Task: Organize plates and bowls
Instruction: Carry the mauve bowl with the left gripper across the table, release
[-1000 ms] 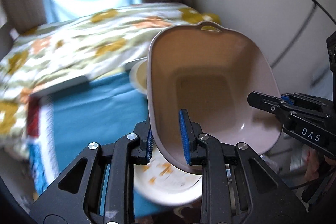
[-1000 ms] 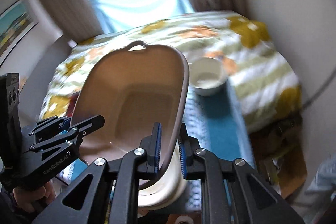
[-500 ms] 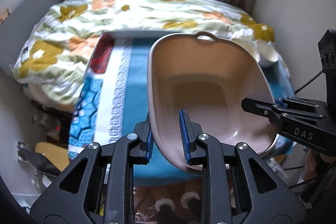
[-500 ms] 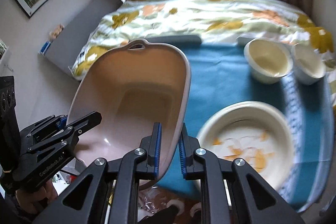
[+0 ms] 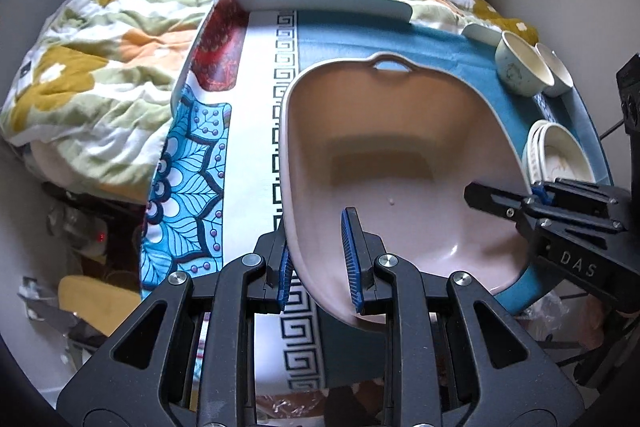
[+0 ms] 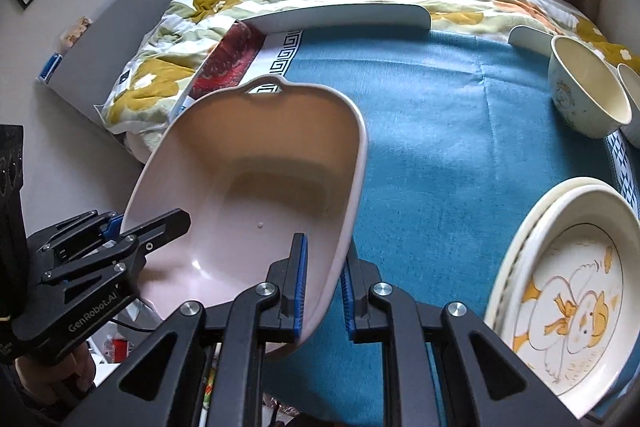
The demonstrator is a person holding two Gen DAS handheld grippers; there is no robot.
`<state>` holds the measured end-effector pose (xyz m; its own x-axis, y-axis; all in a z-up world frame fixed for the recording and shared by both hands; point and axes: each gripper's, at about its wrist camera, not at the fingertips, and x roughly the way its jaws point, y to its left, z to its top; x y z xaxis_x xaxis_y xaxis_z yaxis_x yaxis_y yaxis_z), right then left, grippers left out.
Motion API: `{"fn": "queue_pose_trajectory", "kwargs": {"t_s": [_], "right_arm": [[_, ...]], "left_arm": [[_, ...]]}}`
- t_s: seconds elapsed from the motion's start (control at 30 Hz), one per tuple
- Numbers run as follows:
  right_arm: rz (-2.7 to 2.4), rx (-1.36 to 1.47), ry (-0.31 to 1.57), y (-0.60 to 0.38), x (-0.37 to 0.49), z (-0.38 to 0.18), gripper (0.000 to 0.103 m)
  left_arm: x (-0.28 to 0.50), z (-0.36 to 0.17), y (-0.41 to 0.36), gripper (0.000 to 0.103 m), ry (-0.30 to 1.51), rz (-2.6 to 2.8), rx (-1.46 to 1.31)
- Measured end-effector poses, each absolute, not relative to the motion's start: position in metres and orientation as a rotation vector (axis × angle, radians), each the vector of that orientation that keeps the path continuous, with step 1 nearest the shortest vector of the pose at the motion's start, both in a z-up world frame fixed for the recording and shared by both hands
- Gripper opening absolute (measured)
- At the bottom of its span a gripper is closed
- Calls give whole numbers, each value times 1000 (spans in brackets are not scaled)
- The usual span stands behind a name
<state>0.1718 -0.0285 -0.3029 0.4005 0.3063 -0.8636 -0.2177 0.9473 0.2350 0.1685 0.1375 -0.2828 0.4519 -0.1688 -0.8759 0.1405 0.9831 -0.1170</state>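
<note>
Between both pairs of fingers hangs a pink plastic basin, held above the blue tablecloth by opposite side walls. The left gripper clamps the basin's left wall, one blue pad inside and one outside; the outer pad is largely hidden behind the wall. The right gripper clamps the right wall in the same manner, though a sliver of gap shows at its outer pad, so full contact there cannot be confirmed. The basin's near end is cut off behind the gripper bodies in both views; its handle cutout sits at the far end, beyond the fingertips.

Right of the right gripper's fingers lies a stack of plates, the top one printed with a yellow chick; its right edge is cropped by the lens rim, and the plate count is unclear. Beyond and to the right stand two cream bowls touching each other, the further-right one mostly cut off. A floral duvet lies past the cloth.
</note>
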Motion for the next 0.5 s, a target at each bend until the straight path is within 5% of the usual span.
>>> {"fn": "queue_pose_trajectory", "kwargs": {"t_s": [0.5], "right_arm": [[294, 97, 1111, -17, 170, -316, 14]], "left_arm": [[175, -313, 145, 20, 1167, -240, -55]]}}
